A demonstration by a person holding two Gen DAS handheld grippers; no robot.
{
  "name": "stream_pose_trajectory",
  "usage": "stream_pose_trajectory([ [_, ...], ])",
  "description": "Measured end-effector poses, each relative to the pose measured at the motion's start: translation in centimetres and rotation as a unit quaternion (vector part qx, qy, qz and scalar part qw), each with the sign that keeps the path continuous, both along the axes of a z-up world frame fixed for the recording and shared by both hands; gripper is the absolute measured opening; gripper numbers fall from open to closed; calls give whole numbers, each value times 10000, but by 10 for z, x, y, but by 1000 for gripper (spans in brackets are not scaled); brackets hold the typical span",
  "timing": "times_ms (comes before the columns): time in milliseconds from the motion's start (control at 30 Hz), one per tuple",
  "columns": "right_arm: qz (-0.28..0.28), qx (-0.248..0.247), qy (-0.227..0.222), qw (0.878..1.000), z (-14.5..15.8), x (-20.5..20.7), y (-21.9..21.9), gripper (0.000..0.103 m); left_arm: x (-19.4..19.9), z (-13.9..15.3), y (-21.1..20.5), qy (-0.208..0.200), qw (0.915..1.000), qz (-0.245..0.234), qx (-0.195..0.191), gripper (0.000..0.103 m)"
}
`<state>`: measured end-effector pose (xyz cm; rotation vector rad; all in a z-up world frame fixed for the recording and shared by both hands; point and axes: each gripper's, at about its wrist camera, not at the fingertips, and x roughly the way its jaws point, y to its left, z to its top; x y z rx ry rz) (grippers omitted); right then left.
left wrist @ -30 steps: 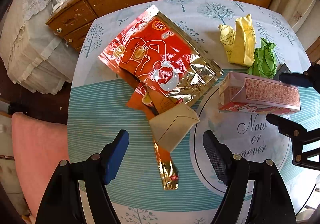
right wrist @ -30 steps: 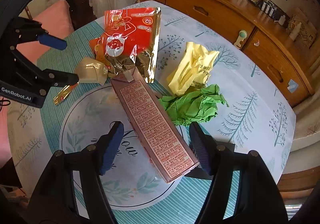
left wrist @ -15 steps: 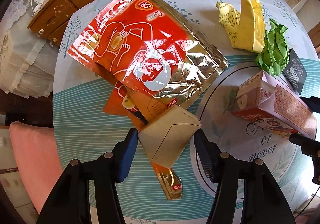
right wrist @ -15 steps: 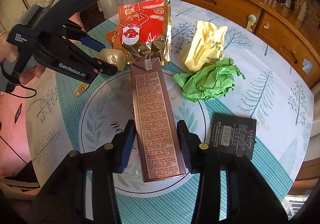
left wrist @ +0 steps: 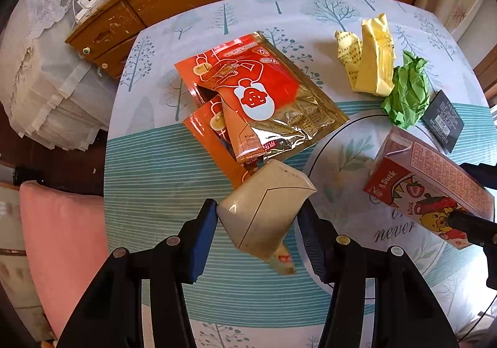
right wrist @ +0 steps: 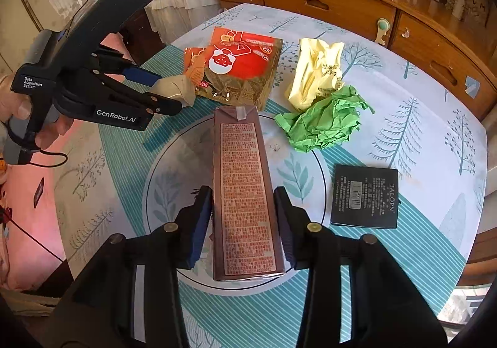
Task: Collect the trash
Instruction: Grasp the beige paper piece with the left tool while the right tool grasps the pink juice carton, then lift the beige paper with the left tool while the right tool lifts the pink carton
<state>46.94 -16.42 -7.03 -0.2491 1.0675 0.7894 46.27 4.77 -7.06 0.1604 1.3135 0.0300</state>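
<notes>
Now left gripper (left wrist: pixel 259 217) fingers closing, clenched on beige packet (left wrist: pixel 264 211); right gripper (right wrist: pixel 243 217) fingers closing, clamping carton (right wrist: pixel 243 189).

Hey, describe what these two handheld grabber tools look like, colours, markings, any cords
Both are black plastic with two long fingers, blue pads inside and brass-coloured rivets. The left tool has a dark pistol-like body printed "GenRobot.AI" and "Data Acquisition System" in white, and a thin black cord loops from its handle. The right tool shows the same fingers.
</notes>
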Motion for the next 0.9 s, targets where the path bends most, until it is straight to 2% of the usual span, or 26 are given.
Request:
stream_pose_trajectory([
  [233,-344,283,68,9990,22,-22,-11,36,-51,35,-12,-253,9994,115,-204,53],
  [467,-611,323,123,9975,42,-63,-20,36,-112,59,-25,-324,9962,504,-625,53],
  [567,-753,361,134,9964,52,-86,-22,36,-147,66,-30,-373,9941,568,-847,53],
  [733,-895,425,235,9948,70,-132,-22,36,-206,74,-33,-336,9935,486,-969,53],
  [900,-1012,393,86,9941,91,-192,-11,36,-265,77,-23,-279,9938,291,-1038,53],
])
